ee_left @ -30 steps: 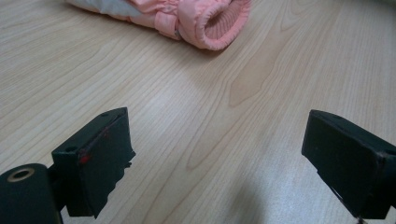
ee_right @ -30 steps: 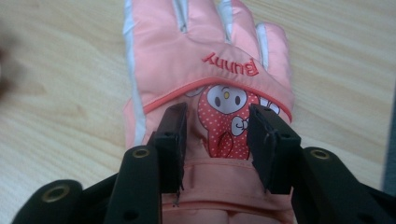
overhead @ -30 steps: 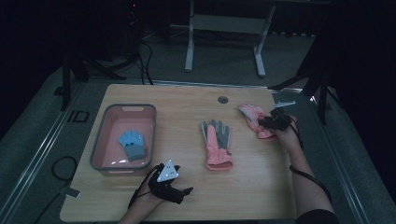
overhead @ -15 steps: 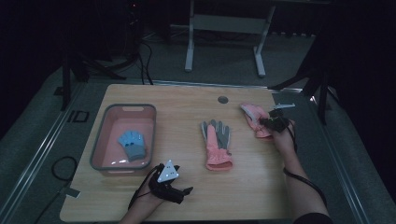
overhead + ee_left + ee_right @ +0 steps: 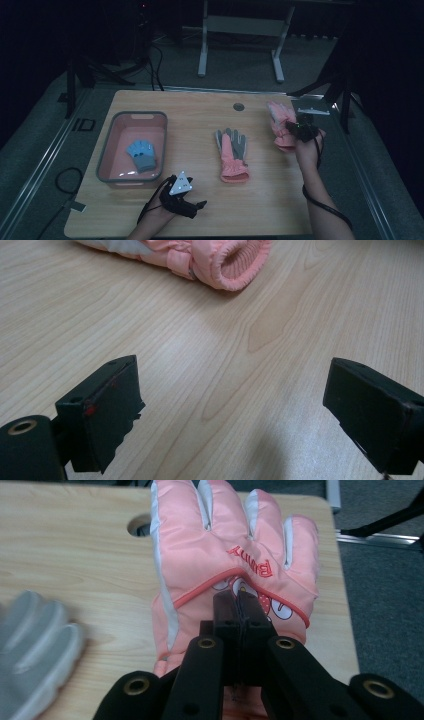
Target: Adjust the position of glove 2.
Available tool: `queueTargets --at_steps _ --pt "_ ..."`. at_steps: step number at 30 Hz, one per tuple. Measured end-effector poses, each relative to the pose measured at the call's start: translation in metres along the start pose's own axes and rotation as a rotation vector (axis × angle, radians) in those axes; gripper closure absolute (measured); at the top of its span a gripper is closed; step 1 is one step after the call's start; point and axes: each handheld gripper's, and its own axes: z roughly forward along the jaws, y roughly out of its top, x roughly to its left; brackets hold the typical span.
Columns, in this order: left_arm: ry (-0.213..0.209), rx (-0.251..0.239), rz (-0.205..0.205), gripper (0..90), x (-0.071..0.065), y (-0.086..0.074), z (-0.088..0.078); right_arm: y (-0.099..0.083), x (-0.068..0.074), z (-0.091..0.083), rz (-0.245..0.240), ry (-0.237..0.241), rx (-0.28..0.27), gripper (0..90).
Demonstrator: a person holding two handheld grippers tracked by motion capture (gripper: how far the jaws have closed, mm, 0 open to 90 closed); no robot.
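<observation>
Lifting since a second ago, our right gripper (image 5: 300, 129) has just been closing and now pinches the pink ski glove (image 5: 235, 565) at its back, raised off the far right of the table (image 5: 200, 107); our left gripper (image 5: 181, 197) rests near the front edge, jaws wide apart and empty; the other glove (image 5: 231, 155) lies mid-table; a blue glove (image 5: 141, 155) sits in the pink tub (image 5: 106, 150).

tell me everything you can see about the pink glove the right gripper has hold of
The pink glove is padded, of smooth shiny fabric with white strips between its fingers, a coral seam across the back, red lettering and a cartoon print. The right gripper is shut on a pinch of its back, and the glove's fingers point away from that gripper. It sits near the far right corner of the wooden table.
</observation>
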Motion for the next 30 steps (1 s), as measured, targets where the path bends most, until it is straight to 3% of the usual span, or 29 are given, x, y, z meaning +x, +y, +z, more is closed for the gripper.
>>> queueTargets --at_steps 3,7,13,17,25,30 --pt "-0.004 0.0 -0.006 8.7 0.0 0.0 0.0 -0.006 0.007 -0.016 0.039 -0.017 -0.019 88.9" --pt "-0.024 0.012 -0.005 8.7 0.002 0.0 0.001 -0.021 0.015 -0.026 0.093 -0.031 -0.001 88.9" --pt "-0.028 0.032 0.04 8.7 0.0 0.0 0.002 -0.045 0.03 -0.05 0.115 -0.035 -0.011 88.9" --pt "-0.029 0.036 0.045 8.7 0.0 0.0 0.003 -0.059 0.04 -0.061 0.123 -0.053 0.002 88.9" --pt "-0.023 0.037 0.062 8.7 -0.002 -0.003 0.004 -0.072 0.05 -0.062 0.152 -0.054 0.003 88.6" --pt "-0.015 0.044 0.074 8.7 -0.004 -0.004 0.005 -0.074 0.049 -0.051 0.154 -0.06 0.02 88.6"
